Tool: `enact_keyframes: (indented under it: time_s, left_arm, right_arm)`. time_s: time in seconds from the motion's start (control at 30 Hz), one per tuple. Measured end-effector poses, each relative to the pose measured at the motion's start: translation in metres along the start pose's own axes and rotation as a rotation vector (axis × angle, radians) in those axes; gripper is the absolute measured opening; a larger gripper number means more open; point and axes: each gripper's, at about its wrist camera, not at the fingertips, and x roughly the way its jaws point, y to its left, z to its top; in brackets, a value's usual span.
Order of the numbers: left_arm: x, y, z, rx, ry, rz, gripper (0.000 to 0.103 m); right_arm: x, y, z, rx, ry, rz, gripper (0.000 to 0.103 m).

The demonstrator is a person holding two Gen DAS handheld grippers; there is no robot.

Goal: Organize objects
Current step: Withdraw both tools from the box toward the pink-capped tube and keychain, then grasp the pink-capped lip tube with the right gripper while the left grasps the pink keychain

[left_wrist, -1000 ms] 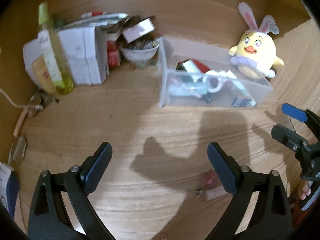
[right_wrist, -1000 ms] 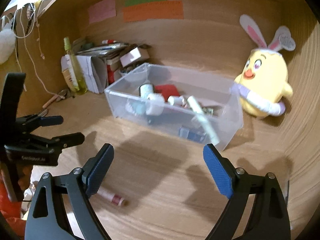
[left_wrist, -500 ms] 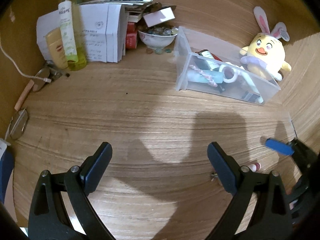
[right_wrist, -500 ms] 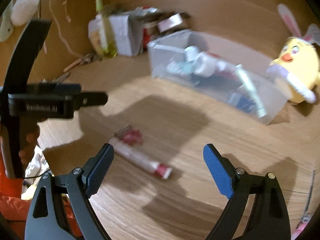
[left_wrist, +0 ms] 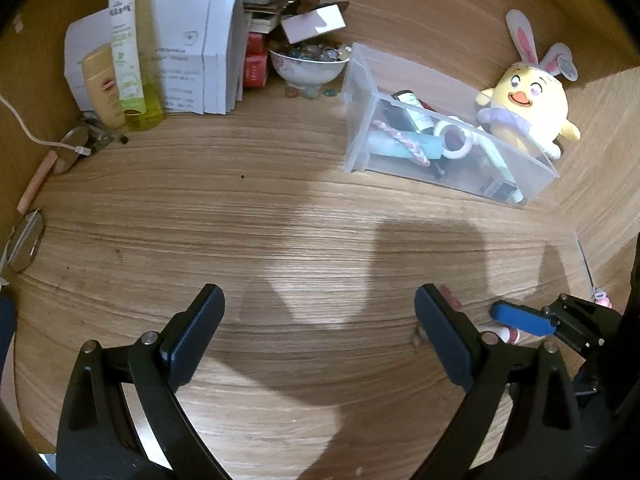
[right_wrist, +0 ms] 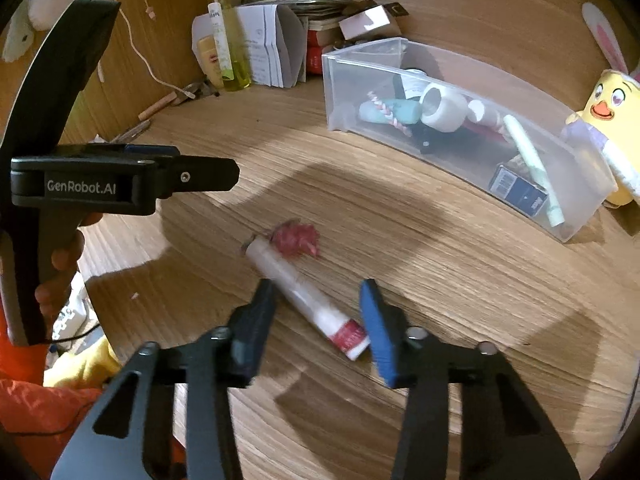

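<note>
A white tube with a red end (right_wrist: 304, 296) lies on the wooden desk, and a red hair tie (right_wrist: 297, 238) lies at its far end. My right gripper (right_wrist: 318, 316) is open with its jaws on either side of the tube, not touching it. My left gripper (left_wrist: 318, 334) is open and empty above bare desk. In the left wrist view the tube's tip (left_wrist: 500, 333) and the right gripper (left_wrist: 560, 322) show at the right. A clear plastic bin (right_wrist: 452, 128) holding several small items stands farther back; it also shows in the left wrist view (left_wrist: 440, 140).
A yellow plush chick (left_wrist: 528, 100) sits behind the bin. A bottle (left_wrist: 128, 48), papers (left_wrist: 192, 64), a bowl of stones (left_wrist: 308, 64) and small boxes crowd the back left. Glasses (left_wrist: 26, 240) and a cable (left_wrist: 24, 132) lie at the left edge.
My right gripper has come down over the white tube and its jaws have narrowed around it. My left gripper has risen slightly, so the bin looks farther off.
</note>
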Motion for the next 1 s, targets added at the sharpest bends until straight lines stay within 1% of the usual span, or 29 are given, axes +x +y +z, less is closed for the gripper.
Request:
enact_keyframes:
  time_s: [0.07,0.17,0.23,0.43,0.63,0.7,0.77,0.83,0.87,0.93,1.0]
  left_arm:
    - [0.001,-0.004,0.000,0.012,0.002,-0.004,0.097]
    - [0.003,-0.010,0.000,0.032,0.005,-0.005,0.097]
    - [0.005,-0.014,0.000,0.043,0.011,-0.009,0.097]
    - [0.016,-0.033,0.003,0.081,0.045,-0.046,0.097]
    - [0.024,-0.058,0.005,0.174,0.046,-0.068,0.097]
    - [0.026,-0.063,0.003,0.190,0.047,-0.072,0.097]
    - [0.030,-0.067,0.003,0.197,0.051,-0.079,0.096]
    - [0.033,-0.069,0.004,0.201,0.054,-0.083,0.087]
    - [0.035,-0.071,0.004,0.207,0.062,-0.081,0.078]
    - [0.036,-0.074,0.004,0.224,0.059,-0.063,0.074]
    - [0.037,-0.077,0.003,0.236,0.059,-0.066,0.065]
  right_arm:
    - [-0.002,0.000,-0.002,-0.013,0.001,-0.009,0.025]
    - [-0.006,-0.002,-0.006,-0.022,0.004,-0.019,0.018]
    - [-0.009,-0.004,-0.009,-0.023,0.006,-0.023,0.015]
    - [-0.019,-0.013,-0.019,-0.014,0.011,-0.058,0.014]
    - [-0.022,-0.034,-0.022,0.044,0.006,-0.109,0.014]
    - [-0.022,-0.041,-0.021,0.059,0.005,-0.134,0.014]
    - [-0.023,-0.048,-0.019,0.081,0.001,-0.140,0.014]
    - [-0.024,-0.054,-0.017,0.095,-0.006,-0.148,0.014]
    - [-0.025,-0.056,-0.016,0.100,-0.010,-0.152,0.014]
    - [-0.028,-0.061,-0.015,0.112,-0.018,-0.153,0.014]
    - [-0.029,-0.063,-0.014,0.122,-0.028,-0.154,0.014]
